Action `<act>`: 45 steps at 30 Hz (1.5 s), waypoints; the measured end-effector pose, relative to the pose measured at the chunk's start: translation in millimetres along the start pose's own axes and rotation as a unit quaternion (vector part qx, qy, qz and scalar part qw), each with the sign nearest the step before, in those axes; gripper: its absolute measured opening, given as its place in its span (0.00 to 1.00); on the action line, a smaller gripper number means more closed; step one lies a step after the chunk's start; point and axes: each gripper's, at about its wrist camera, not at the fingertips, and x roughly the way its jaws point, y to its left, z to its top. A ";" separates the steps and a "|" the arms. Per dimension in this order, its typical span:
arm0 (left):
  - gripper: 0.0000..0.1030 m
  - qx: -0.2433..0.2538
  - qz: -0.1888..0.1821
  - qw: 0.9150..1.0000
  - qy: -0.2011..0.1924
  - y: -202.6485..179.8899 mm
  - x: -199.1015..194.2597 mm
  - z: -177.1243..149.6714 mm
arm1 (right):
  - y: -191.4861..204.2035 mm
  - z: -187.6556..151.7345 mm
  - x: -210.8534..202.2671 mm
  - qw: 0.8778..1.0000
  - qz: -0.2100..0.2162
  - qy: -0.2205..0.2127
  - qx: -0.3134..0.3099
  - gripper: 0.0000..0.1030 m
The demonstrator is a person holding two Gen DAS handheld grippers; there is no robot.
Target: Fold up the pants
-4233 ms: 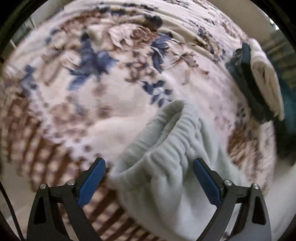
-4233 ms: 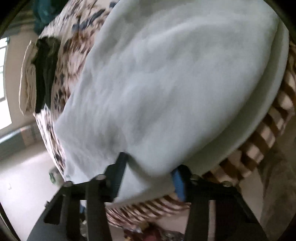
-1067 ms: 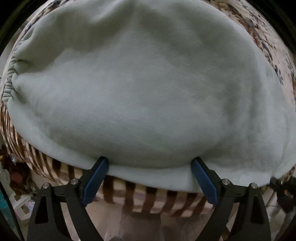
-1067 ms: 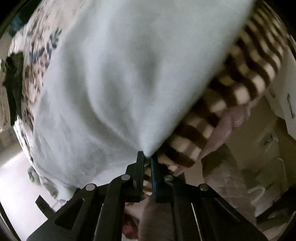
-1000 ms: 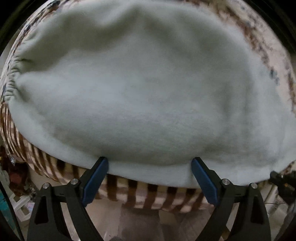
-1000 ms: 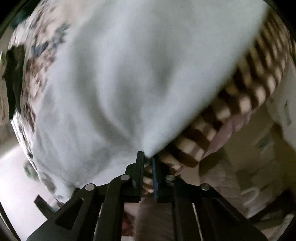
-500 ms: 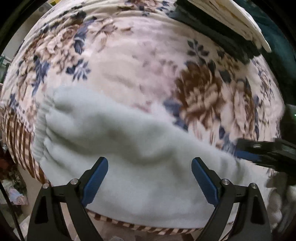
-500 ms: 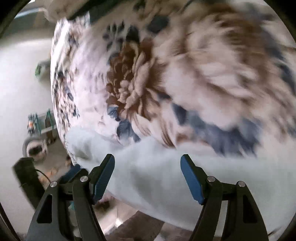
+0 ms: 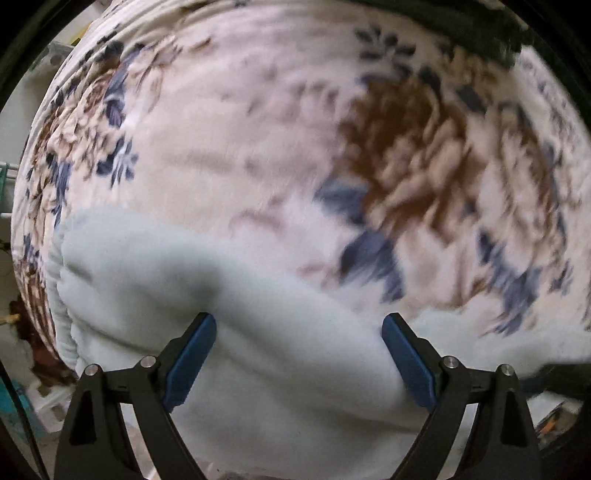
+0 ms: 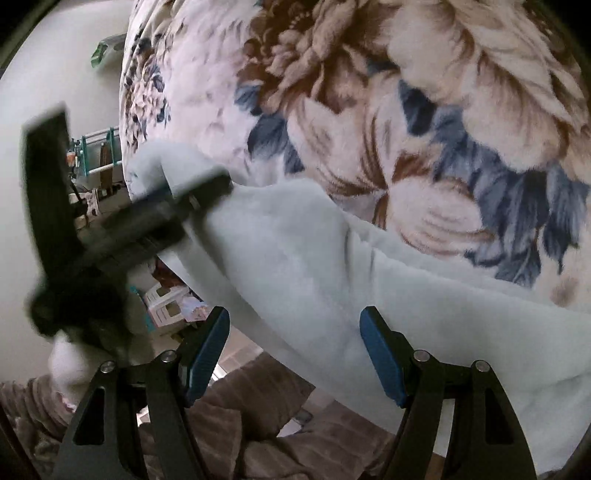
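Note:
The pale mint fleece pants (image 9: 288, 295) lie as a folded band along the near edge of the floral blanket (image 9: 258, 147), gathered waistband (image 9: 59, 295) at the left. My left gripper (image 9: 299, 354) points down over them, open, with its blue pads wide apart and the fabric bulging below between them. In the right wrist view the pants (image 10: 303, 258) run from upper left to lower right. My right gripper (image 10: 295, 350) hovers open over their near edge and holds nothing. The left gripper (image 10: 129, 229) shows there blurred, at the pants' far end.
Dark folded clothes (image 9: 461, 22) lie at the blanket's far edge. The bed edge runs just below the pants, with floor and clutter (image 10: 166, 302) beyond. A person's white cuff (image 10: 62, 358) and brown fleece clothing (image 10: 258, 424) are near the right gripper.
The right gripper, a second ago shut on the pants' edge, has opened and let go. The pants, earlier spread wide, now lie as a narrower band, and both views have swung over the blanket.

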 end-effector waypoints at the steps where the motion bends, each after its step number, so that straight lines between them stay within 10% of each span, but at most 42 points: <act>1: 0.90 -0.003 0.003 1.000 0.007 4.6 5.2 -6.1 | -4.4 3.4 -5.7 1.000 0.008 -0.007 0.006 0.73; 6: 0.91 -0.025 -0.006 0.999 0.032 23.5 26.0 -28.2 | -33.2 43.5 -20.1 0.996 0.038 -0.048 0.063 0.73; 10: 0.92 -0.027 -0.008 0.999 0.025 26.7 25.3 -32.3 | -51.6 62.7 9.0 0.996 0.045 0.008 0.075 0.73; 15: 0.91 -0.050 -0.021 0.998 0.017 32.1 -2.6 -38.0 | -32.8 47.3 27.2 0.999 0.003 0.042 0.015 0.59; 20: 0.91 -0.111 -0.065 0.992 0.018 48.8 -37.6 -65.4 | -32.2 19.5 3.6 0.999 0.050 0.020 -0.005 0.55; 24: 0.91 -0.198 -0.136 0.968 0.067 62.0 -25.1 -75.0 | -25.6 10.7 -2.6 0.996 0.080 0.019 -0.032 0.53; 30: 0.90 -0.314 -0.249 0.909 0.114 58.8 9.8 -41.3 | -14.9 5.1 -1.0 0.995 0.064 0.034 -0.065 0.53; 33: 0.85 -0.310 -0.236 0.914 0.116 51.6 25.9 -30.8 | -9.3 4.2 5.4 0.995 0.072 0.032 -0.063 0.53; 35: 0.45 -0.297 -0.216 0.924 0.106 53.4 30.2 -30.0 | -1.4 12.0 16.5 0.995 0.082 0.031 -0.054 0.53; 37: 0.27 -0.282 -0.220 0.930 0.087 58.0 30.5 -37.5 | -2.2 23.1 28.0 0.995 0.093 0.028 -0.037 0.53; 45: 0.23 -0.244 -0.222 0.942 0.067 63.2 26.2 -75.0 | -35.0 52.3 51.7 0.987 0.143 0.047 0.059 0.53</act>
